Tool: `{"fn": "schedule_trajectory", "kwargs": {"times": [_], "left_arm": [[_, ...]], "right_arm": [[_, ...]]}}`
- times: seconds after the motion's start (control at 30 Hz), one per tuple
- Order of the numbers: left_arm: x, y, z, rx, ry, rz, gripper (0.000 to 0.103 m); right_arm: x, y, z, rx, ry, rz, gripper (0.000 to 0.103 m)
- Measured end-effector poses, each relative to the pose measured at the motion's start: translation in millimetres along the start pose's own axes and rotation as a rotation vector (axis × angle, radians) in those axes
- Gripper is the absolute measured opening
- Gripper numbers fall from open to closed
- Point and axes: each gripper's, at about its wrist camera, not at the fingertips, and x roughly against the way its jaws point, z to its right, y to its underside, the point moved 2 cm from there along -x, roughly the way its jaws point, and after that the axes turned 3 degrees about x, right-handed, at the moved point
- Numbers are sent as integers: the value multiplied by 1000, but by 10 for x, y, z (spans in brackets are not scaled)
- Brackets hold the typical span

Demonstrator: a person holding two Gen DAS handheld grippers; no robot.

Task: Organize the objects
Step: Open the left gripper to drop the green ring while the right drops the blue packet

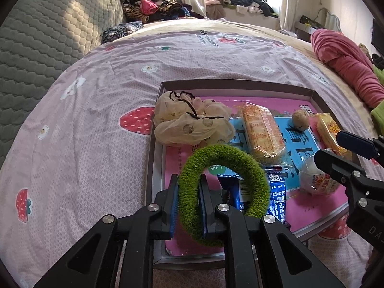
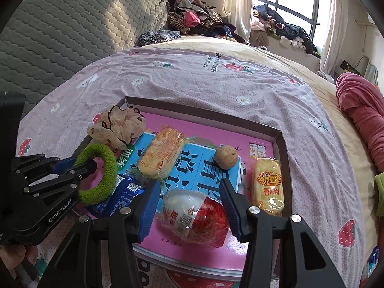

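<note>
On the bed a shallow cardboard tray (image 2: 280,141) with a pink and blue printed bottom lies on the pink strawberry sheet (image 1: 96,144), and most of the small things are inside it. The left gripper (image 1: 189,204) is clenched on a green fuzzy hair ring (image 1: 223,168): one blue pad is outside the ring and the other one passes through its hole, so the band is pinched between them, and the ring stands up above the near left part of the tray, over a blue snack packet (image 1: 276,192). The right gripper (image 2: 189,206) has its jaws apart on both sides of a round snack in clear, white and red wrapping (image 2: 194,218), which lies in the near part of the tray; I cannot tell if the pads really press on it. Further back in the tray there is a cream scrunchie (image 1: 189,122) with a black cord in the far left corner, partly over the rim, then a long packet of yellow crackers (image 1: 261,129) in the middle, a walnut (image 2: 226,157) beside it, and a second yellow cracker packet (image 2: 267,187) along the right wall. A grey quilted cushion (image 1: 48,43) leans at the head of the bed, and a pile of clothes (image 2: 199,21) lies behind it near the window
</note>
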Motion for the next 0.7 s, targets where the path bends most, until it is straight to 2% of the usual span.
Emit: {"fn": "schedule_trajectory", "kwargs": {"times": [0.1,0.13,0.23,0.53,0.7], "left_arm": [[3,4,2,1,-1,7,23],[2,8,1,1,-4,6,28],[16,19,-1,-2,-9,16,53],[101,29,7,-10,6,32,61],[171,6,13,-12,3,43,70]], "right_arm": [[14,-2,4,-3,1,6,52],[16,0,10,-5,2,6,52],[19,0,15,-7,6,7,52],[34,-9,19,-12,11,13,52],[83,-28,12,-12,15,17,52]]}}
